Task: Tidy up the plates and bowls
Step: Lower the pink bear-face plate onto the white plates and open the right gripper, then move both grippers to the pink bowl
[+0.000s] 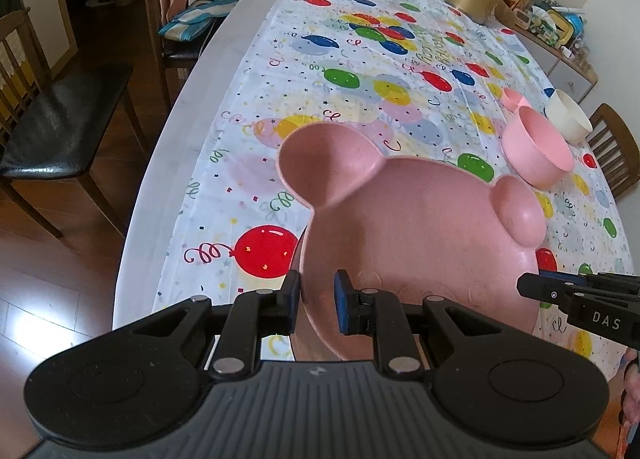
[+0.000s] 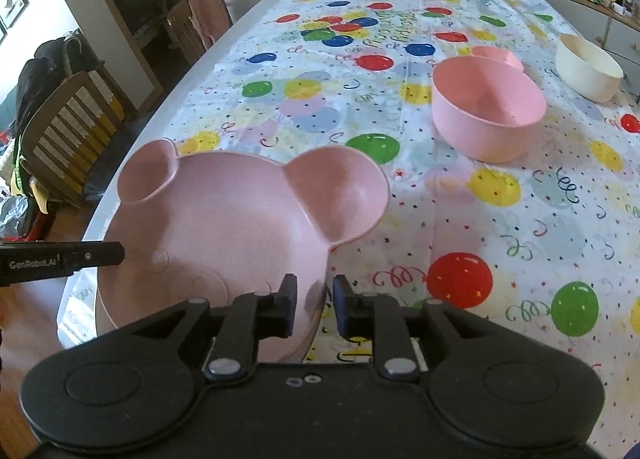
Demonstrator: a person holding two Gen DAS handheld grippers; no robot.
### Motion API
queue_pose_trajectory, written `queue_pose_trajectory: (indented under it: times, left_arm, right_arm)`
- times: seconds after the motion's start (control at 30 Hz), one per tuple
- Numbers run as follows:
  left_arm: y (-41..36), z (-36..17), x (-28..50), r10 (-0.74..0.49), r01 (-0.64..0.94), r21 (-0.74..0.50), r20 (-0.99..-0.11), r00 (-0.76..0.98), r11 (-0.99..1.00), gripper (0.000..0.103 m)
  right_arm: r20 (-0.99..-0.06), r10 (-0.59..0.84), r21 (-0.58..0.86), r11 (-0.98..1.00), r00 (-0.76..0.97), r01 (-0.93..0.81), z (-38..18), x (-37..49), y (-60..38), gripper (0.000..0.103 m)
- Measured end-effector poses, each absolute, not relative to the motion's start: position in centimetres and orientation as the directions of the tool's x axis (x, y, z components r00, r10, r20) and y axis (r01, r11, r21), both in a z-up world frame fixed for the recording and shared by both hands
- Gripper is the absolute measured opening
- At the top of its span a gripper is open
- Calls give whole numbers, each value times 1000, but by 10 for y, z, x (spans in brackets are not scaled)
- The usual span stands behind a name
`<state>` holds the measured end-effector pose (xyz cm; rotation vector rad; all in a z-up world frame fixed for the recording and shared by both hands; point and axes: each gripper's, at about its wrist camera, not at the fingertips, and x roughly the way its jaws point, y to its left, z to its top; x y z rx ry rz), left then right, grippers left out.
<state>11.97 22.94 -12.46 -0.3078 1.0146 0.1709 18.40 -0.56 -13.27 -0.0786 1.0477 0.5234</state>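
The left gripper (image 1: pixel 316 301) clamped the bear plate's (image 1: pixel 420 227) left rim; the right gripper (image 2: pixel 314 309) straddled its right rim, pads loosened

A pink bear-shaped plate (image 1: pixel 420 227), with two round ear wells above one wide basin, sits at the near edge of the table (image 1: pixel 192 107), its near rim raised off the balloon-print cloth. Farther along toward the right edge stands an upright, empty pink bowl (image 2: pixel 486 109); a smaller pink bowl (image 2: pixel 498 56) sits just behind it, and a cream bowl (image 2: pixel 588 67) stands nearer the right edge.
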Motion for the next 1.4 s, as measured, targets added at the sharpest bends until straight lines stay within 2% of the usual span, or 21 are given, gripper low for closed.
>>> queue_pose_trajectory:
  times: [0.63,0.83,0.93,0.97,1.0,1.03,1.23,1.33,1.4]
  left_arm:
    - [212,-86,103,-25,-193,-176,-797,603,965,18]
    - [194,-65,108,-77,-120,-203,-756,650,972,18]
    - [185,-55,112,-103,-88,-216,-735,670,972,29]
    - [182,-52,113,-110,-77,-220,-727,677,972,39]
    - [178,-49,115,-114,-70,-221,-719,685,973,54]
    - [175,-45,116,-115,-64,-221,-710,695,973,59]
    - [152,-30,129,-154,1,-221,-678,719,975,61]
    - [139,-25,136,-175,36,-218,-667,725,975,63]
    - [131,-22,141,-184,55,-211,-659,730,976,69]
  right_arm:
    - [-798,399,181,873,451,-453,-93,162,-15,34]
    - [-760,427,186,865,490,-466,-70,153,-18,46]
    - [-739,436,185,864,513,-467,-57,149,-23,48]
    - [-733,439,188,865,520,-464,-53,149,-25,49]
    - [-725,439,189,868,531,-460,-48,149,-28,55]
    - [-717,439,188,870,541,-456,-45,148,-30,58]
    - [-680,423,179,888,599,-424,-27,149,-49,67]
    - [-666,406,174,900,626,-399,-19,152,-59,76]
    - [-656,389,165,910,647,-380,-15,154,-67,85]
